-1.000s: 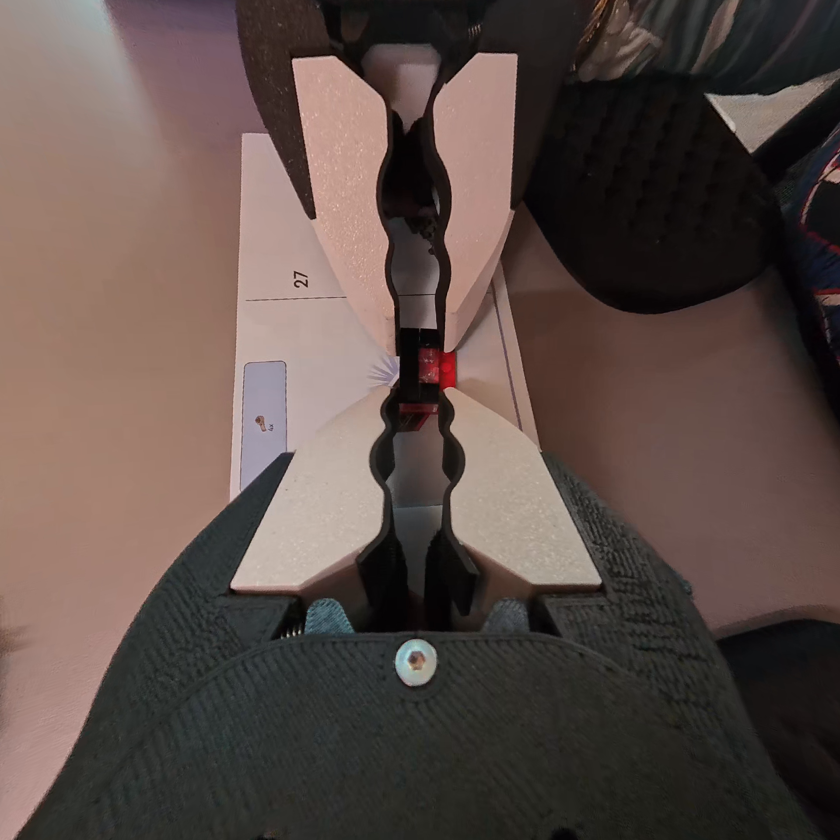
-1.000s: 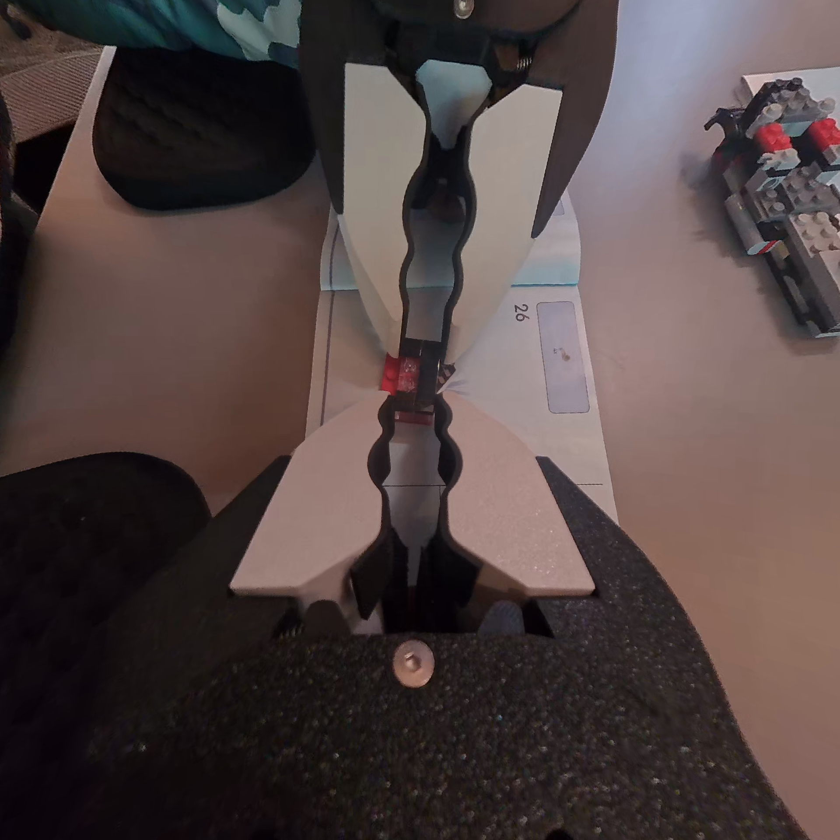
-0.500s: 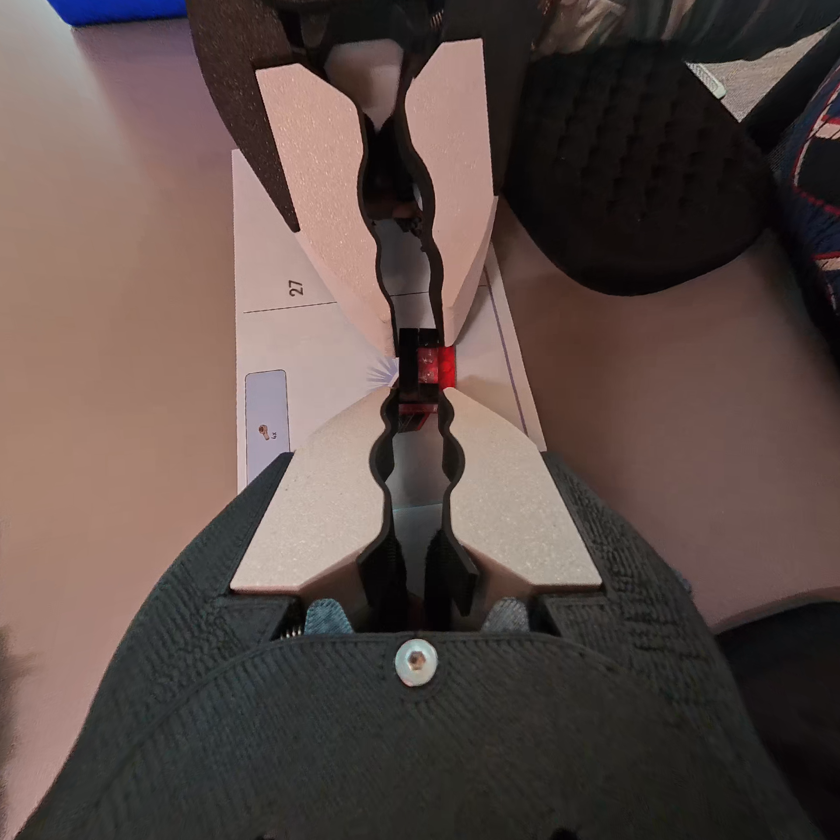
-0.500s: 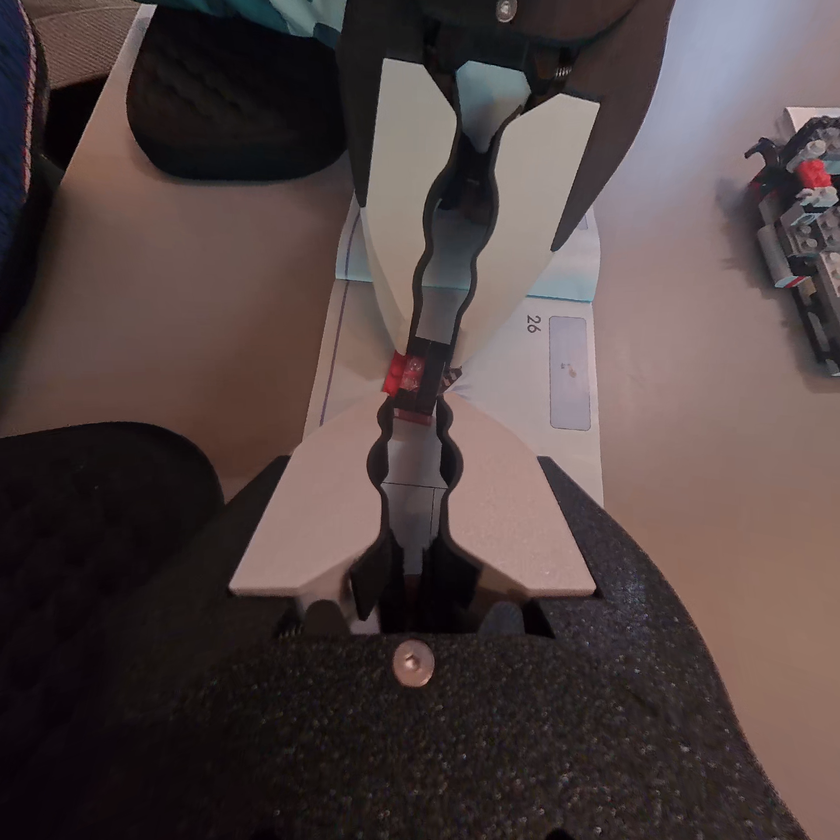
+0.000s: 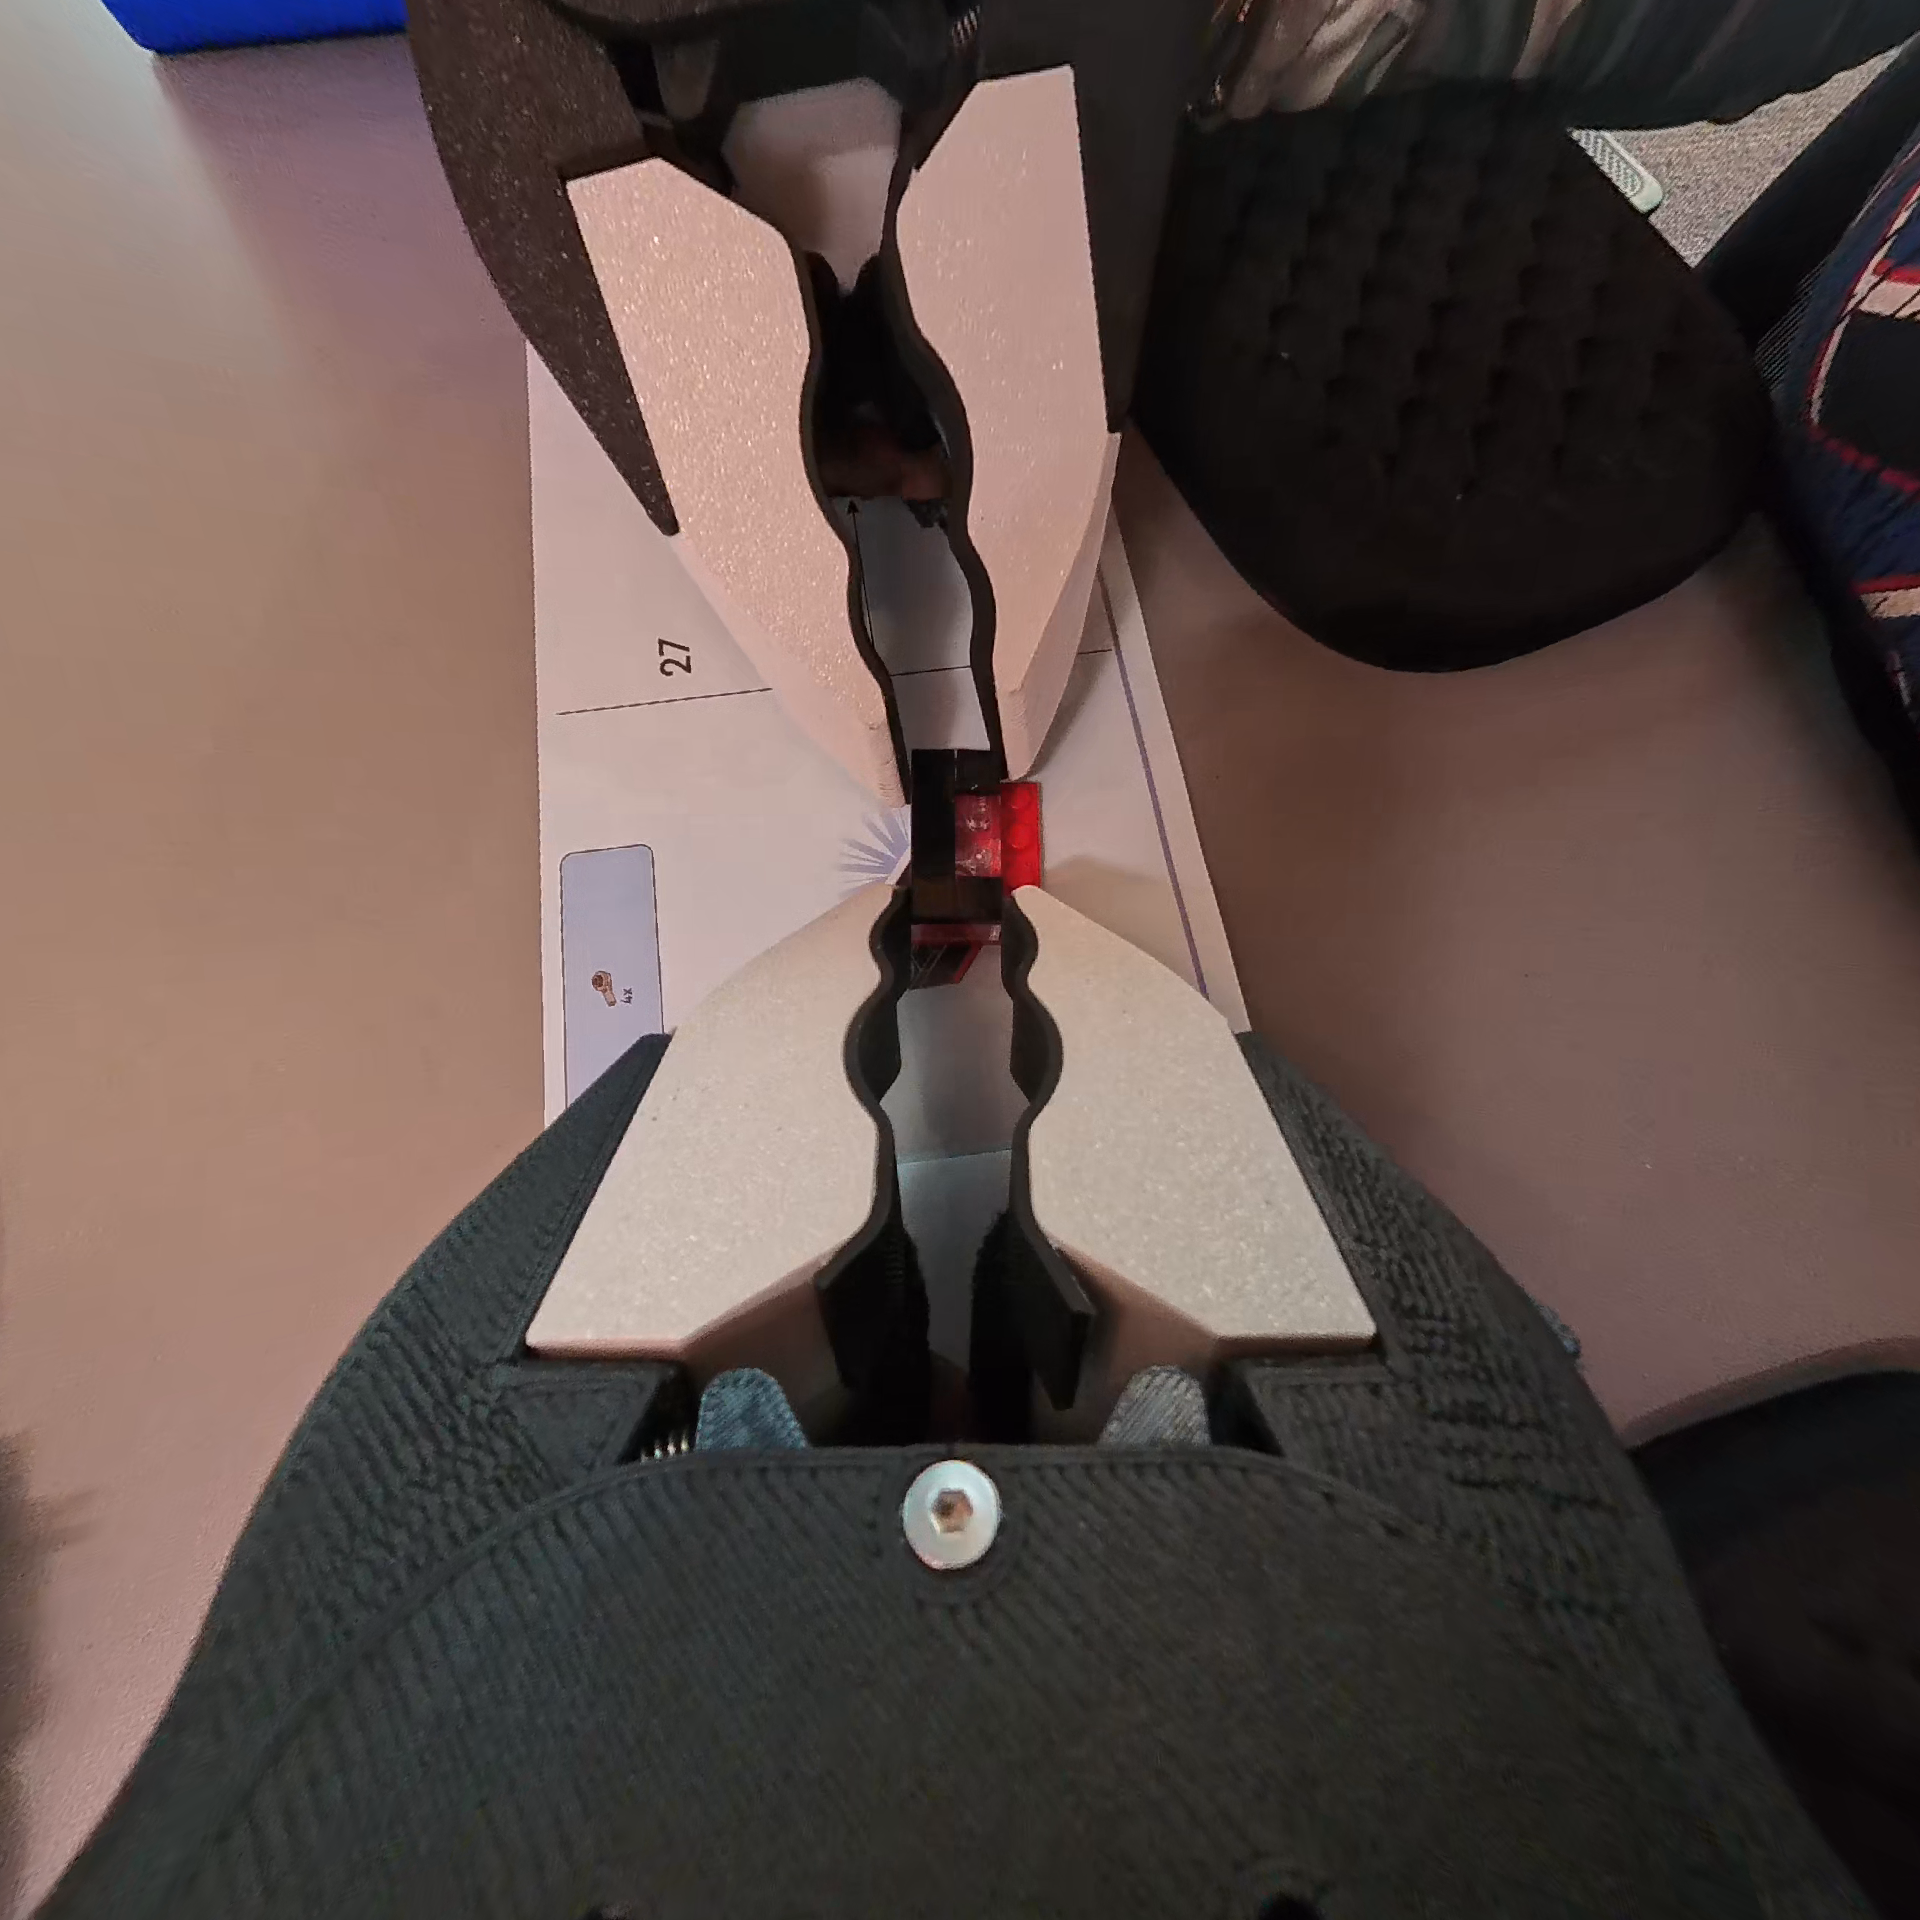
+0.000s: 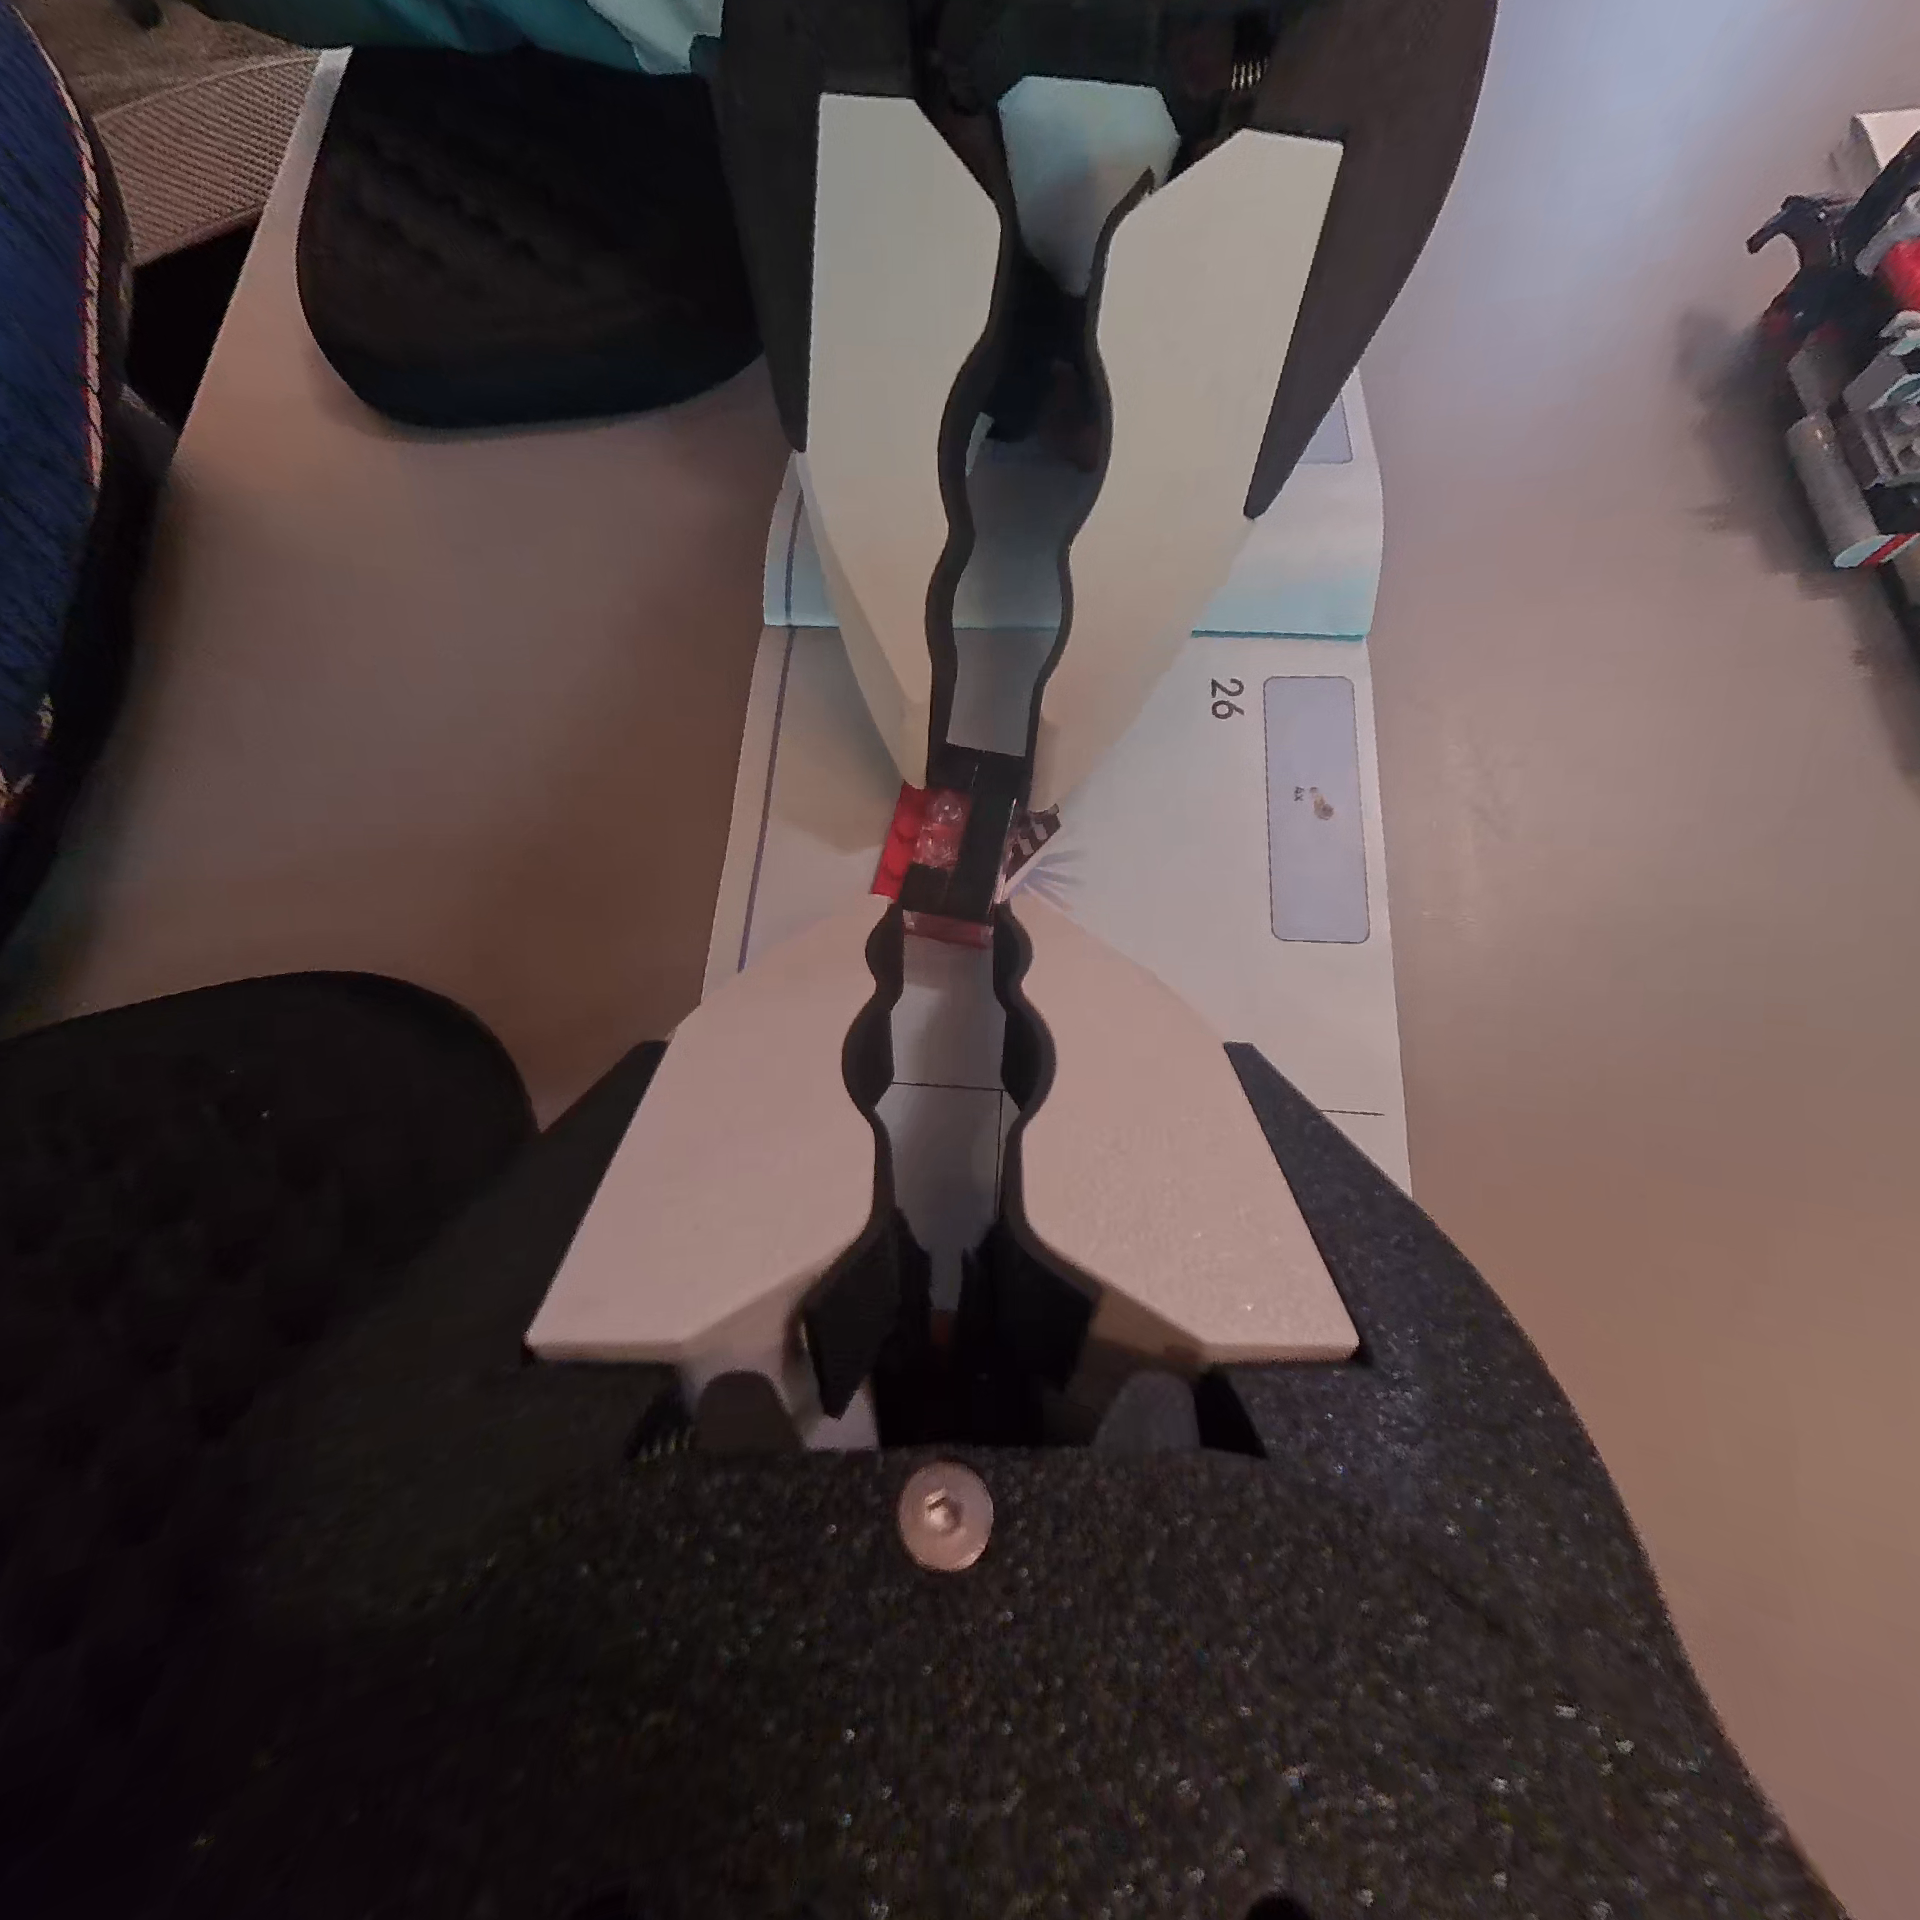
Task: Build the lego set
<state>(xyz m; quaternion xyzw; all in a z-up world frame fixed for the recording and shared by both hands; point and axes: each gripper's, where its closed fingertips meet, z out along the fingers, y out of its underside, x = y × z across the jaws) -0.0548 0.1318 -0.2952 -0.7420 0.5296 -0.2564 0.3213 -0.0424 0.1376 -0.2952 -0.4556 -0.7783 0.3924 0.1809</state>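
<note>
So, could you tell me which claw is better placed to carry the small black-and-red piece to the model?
Probably right: the right claw and left claw both grip the black-and-red piece, but only the right view shows the model, ahead.

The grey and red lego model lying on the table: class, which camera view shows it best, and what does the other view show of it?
The right wrist view: the lego model lies at its right edge, partly cut off. The left wrist view shows none of it.

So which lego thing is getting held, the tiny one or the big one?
The tiny red and black lego piece, pinched between both grippers' fingers above the instruction booklet. The big grey and red lego model sits untouched on the table, far right.
</note>
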